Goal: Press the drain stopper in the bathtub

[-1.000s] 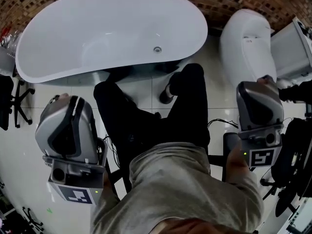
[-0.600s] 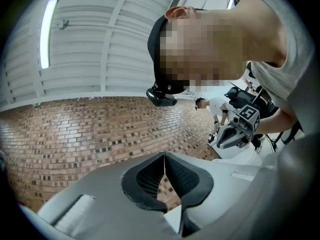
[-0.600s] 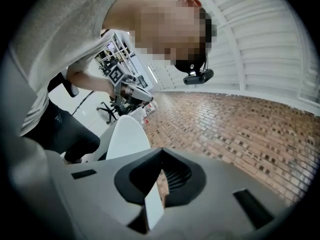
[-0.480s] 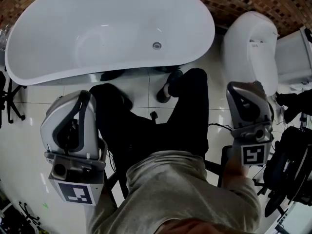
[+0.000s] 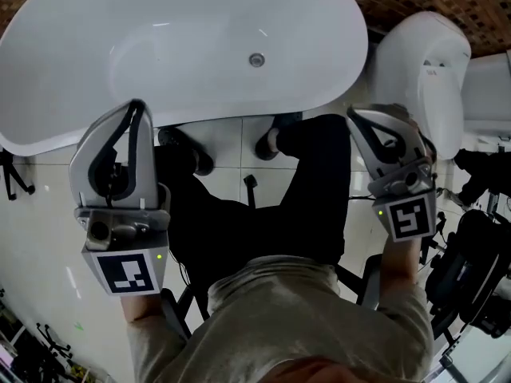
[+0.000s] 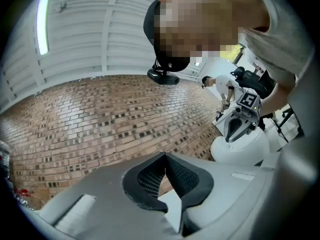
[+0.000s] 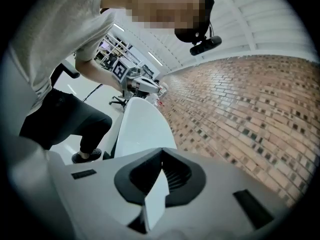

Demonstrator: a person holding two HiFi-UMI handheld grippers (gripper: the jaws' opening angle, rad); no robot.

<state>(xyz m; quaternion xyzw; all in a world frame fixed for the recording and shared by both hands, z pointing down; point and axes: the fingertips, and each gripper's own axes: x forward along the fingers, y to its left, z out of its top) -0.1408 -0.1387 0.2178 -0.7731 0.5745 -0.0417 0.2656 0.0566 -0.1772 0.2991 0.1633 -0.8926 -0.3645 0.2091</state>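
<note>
The white bathtub [image 5: 72, 46] fills the top of the head view, and its small round metal drain stopper [image 5: 256, 59] sits in the tub floor right of centre. My left gripper [image 5: 136, 105] is shut on nothing, with its tip over the tub's near rim, left of the stopper and nearer to me. My right gripper [image 5: 354, 115] is also shut and empty, held beside the tub's right end, to the right of the stopper and nearer to me. Both gripper views point up at a brick wall; the left gripper's [image 6: 165, 157] and right gripper's [image 7: 161, 152] jaw tips touch. The tub's rim [image 7: 142, 126] shows in the right gripper view.
A white toilet [image 5: 427, 58] stands right of the tub, close to my right gripper. The person's black-trousered legs [image 5: 315, 182] and shoes [image 5: 267, 144] are between the grippers, against the tub's side. Dark office chairs [image 5: 471, 278] stand at the right edge. A brick wall [image 6: 90, 119] rises behind the tub.
The tub has drawn closer in the head view. Both grippers have moved forward towards it: the left tip now reaches the rim, and the right has shifted left, away from the toilet.
</note>
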